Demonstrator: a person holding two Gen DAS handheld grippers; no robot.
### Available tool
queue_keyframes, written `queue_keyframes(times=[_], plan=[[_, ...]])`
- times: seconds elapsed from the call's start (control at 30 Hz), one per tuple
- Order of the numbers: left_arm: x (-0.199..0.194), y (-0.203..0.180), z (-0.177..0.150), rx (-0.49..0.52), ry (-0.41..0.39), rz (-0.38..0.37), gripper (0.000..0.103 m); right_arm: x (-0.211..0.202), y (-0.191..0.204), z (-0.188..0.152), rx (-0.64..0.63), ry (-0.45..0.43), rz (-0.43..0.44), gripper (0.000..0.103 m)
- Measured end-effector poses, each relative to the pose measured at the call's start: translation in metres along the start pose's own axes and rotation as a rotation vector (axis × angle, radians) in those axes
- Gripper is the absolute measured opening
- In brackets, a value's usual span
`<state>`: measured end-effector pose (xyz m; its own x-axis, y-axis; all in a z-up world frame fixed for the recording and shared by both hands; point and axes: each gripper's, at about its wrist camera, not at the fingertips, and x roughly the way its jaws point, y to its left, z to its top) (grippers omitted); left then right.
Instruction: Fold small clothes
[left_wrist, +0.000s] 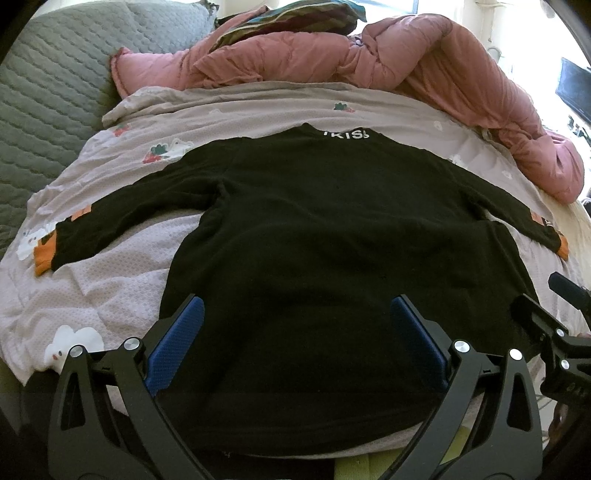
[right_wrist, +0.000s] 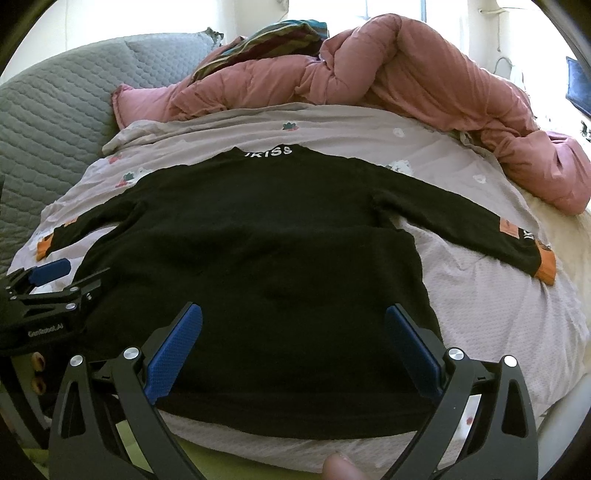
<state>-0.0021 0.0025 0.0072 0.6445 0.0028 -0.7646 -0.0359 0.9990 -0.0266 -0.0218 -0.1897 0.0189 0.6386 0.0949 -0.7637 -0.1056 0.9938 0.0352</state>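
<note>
Shirt (left_wrist: 325, 258): black, soft and fuzzy, with long sleeves, lying flat on the bed (left_wrist: 122, 295). Its neck points to 12 o'clock and its bottom edge to 6 o'clock, so its long way runs up and down in both views. White letters (right_wrist: 269, 151) sit on the neck. The sleeves spread out to 9 and 3 o'clock, and each ends in an orange cuff (right_wrist: 546, 266).

The bed cover is pale and bumpy, with small flower and bunny pictures. A puffy pink blanket (left_wrist: 424, 62) is heaped at 12 to 2 o'clock, past the neck. A grey quilted pillow (left_wrist: 55, 92) lies at 10 o'clock. A striped cloth (right_wrist: 273, 37) peeks out at 12 o'clock behind the blanket.

The left gripper (left_wrist: 297, 339) is wide open with nothing in it, over the bottom left part of the shirt. The right gripper (right_wrist: 293, 347) is wide open too, holding nothing, over the bottom right part. Their pads (right_wrist: 173, 354) are blue and bumpy on black arms. A fingertip (right_wrist: 338, 467) shows at 6 o'clock in the right view.
</note>
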Motion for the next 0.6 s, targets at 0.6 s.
queue_keyframes(times=[0.6], plan=[[0.002, -0.009, 0.018, 0.021, -0.003, -0.009, 0.095, 0.008, -0.019, 0.010, 0.036, -0.020, -0.004, 0.099]])
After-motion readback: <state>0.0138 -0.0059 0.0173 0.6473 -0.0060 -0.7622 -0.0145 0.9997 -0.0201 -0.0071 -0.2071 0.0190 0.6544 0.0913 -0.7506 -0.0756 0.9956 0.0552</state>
